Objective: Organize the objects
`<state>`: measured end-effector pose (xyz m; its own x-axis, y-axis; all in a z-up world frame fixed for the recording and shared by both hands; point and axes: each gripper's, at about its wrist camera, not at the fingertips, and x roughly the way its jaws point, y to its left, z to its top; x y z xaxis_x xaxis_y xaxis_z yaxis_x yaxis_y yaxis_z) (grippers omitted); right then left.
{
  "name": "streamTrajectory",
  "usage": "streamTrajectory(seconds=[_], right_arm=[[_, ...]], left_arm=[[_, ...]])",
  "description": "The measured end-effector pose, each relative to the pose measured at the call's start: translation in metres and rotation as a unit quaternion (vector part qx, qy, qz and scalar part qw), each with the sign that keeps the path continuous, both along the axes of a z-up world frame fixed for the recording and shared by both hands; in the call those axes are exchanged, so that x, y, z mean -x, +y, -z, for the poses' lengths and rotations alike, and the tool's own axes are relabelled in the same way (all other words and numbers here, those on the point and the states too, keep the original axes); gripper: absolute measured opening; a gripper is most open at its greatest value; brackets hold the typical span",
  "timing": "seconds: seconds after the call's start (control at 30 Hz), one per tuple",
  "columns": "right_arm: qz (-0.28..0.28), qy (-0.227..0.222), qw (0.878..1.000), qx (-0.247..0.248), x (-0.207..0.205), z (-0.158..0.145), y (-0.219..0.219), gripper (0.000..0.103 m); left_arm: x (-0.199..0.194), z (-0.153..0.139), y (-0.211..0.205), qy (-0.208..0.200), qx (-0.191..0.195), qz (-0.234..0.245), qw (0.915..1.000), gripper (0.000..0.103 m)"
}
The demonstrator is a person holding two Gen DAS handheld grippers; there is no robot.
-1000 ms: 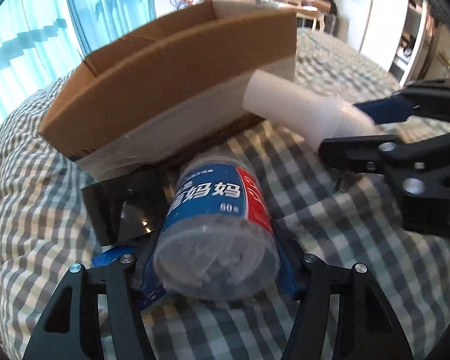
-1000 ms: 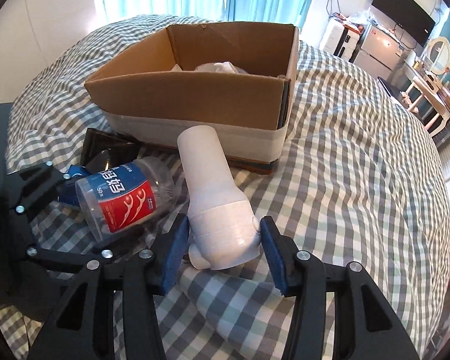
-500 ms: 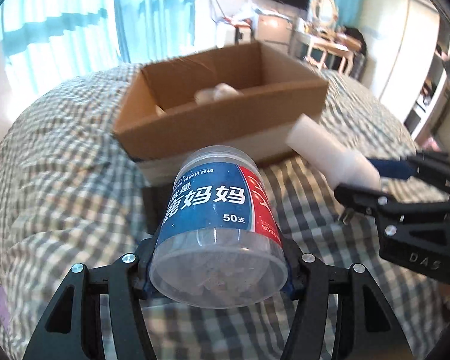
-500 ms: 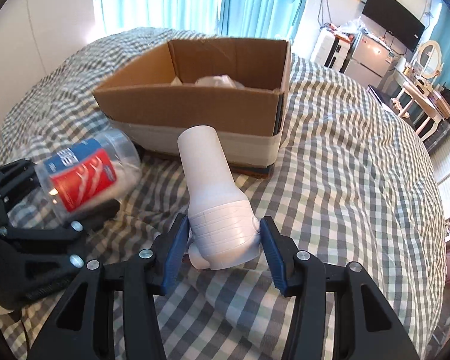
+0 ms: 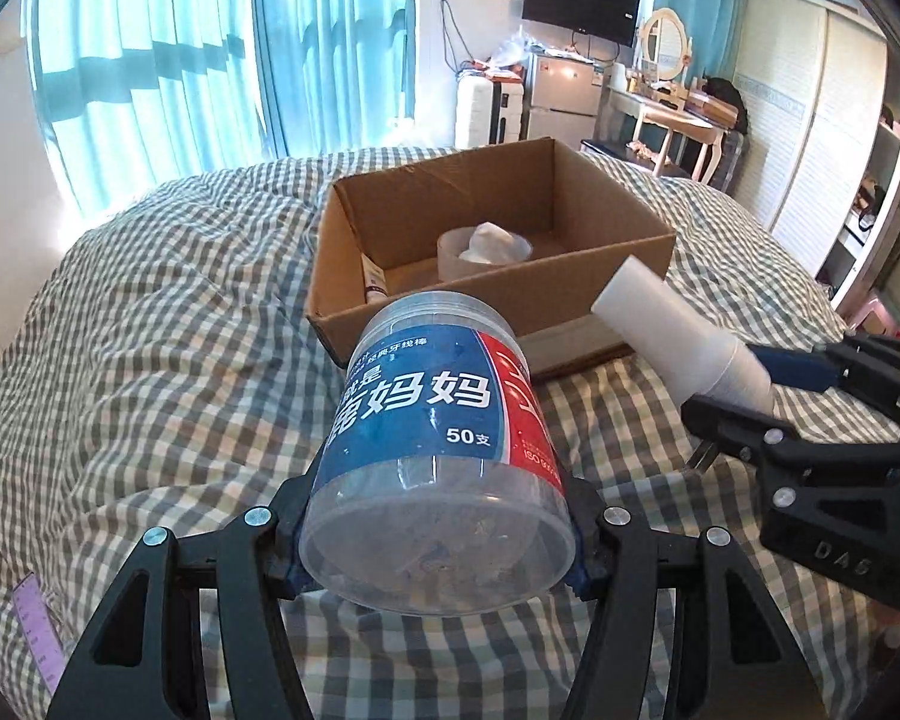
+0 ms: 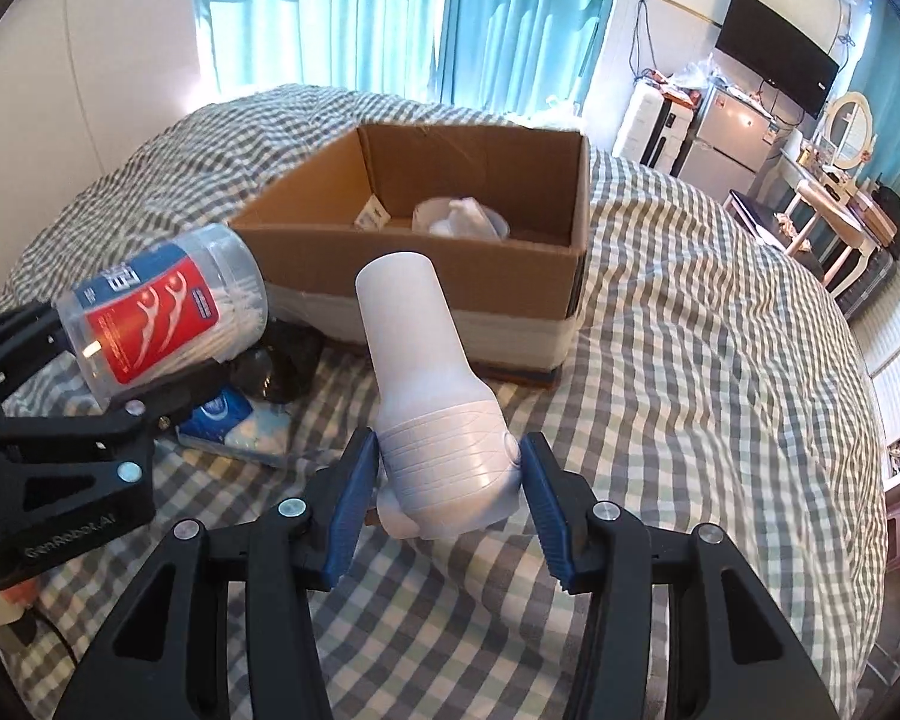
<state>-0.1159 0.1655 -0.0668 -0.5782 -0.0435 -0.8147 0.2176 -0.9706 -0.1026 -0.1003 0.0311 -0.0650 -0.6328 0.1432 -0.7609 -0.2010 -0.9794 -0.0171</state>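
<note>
My left gripper is shut on a clear plastic jar with a blue and red label, held in the air in front of the open cardboard box. The jar also shows in the right wrist view. My right gripper is shut on a white hair dryer, nozzle pointing at the box; it also shows in the left wrist view. Inside the box sit a white cup with tissue and a small tube.
The box stands on a bed with a grey checked cover. A blue packet and a dark object lie on the cover left of the box. Curtains, a fridge and a dressing table stand behind.
Both grippers have lifted their objects off the bed and risen, so the inside of the box now shows. The jar and the hair dryer stay gripped.
</note>
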Motion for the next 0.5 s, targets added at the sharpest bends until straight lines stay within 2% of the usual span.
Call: streamTrajectory(seconds=[0.2, 0.5], right_arm=[[-0.009, 0.028, 1.0, -0.005, 0.005, -0.029, -0.007, 0.049], [-0.018, 0.069, 0.997, -0.004, 0.027, -0.071, -0.012, 0.049]], left_arm=[[0.003, -0.028, -0.007, 0.022, -0.006, 0.003, 0.9997, 0.062], [0.034, -0.069, -0.02, 0.059, -0.023, 0.0, 0.998, 0.062]])
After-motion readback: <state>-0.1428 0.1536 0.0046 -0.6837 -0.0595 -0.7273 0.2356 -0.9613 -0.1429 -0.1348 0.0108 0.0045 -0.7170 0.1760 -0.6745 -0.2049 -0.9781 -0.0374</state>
